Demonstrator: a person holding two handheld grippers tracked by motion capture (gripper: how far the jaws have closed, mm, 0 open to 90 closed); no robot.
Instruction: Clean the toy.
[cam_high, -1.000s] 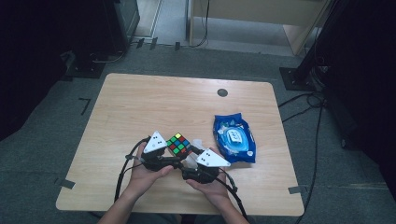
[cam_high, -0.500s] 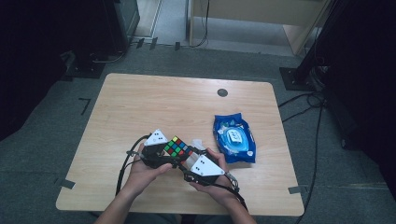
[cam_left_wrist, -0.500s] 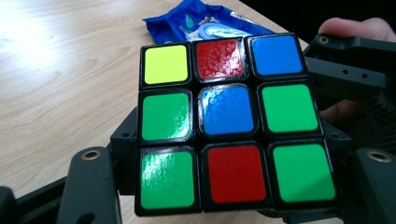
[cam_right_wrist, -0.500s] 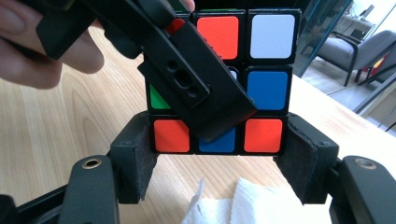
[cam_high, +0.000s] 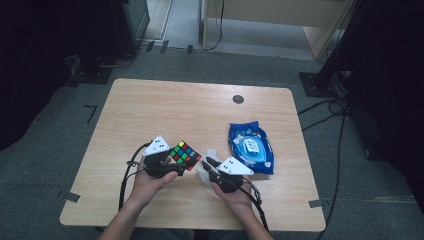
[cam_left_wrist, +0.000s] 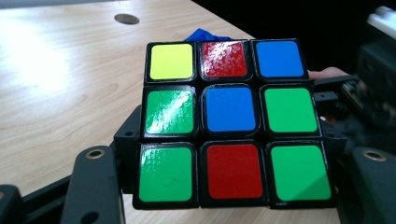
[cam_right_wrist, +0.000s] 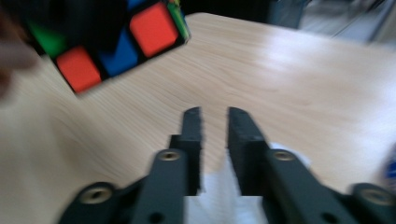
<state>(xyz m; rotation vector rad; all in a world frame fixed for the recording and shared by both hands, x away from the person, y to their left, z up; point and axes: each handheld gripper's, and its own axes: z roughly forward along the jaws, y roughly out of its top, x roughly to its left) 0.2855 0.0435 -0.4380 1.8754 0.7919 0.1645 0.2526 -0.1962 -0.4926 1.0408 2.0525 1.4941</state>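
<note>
Light wooden rectangular table (cam_high: 165, 107) carries everything. Blue plastic wet-wipes pack (cam_high: 251, 148) lies flat right of centre, just beside the right gripper. Black-framed multicoloured puzzle cube (cam_high: 184, 154) is lifted off the table at the near edge, between the two hands, tilted; left gripper (cam_high: 176, 169) has its jaws clamped on it, the cube's green, red and blue face towards that gripper's camera. Right gripper (cam_right_wrist: 214, 116) sits near the cube, not touching it, jaws nearly together with a narrow gap, white tissue (cam_right_wrist: 224, 196) between them.
</note>
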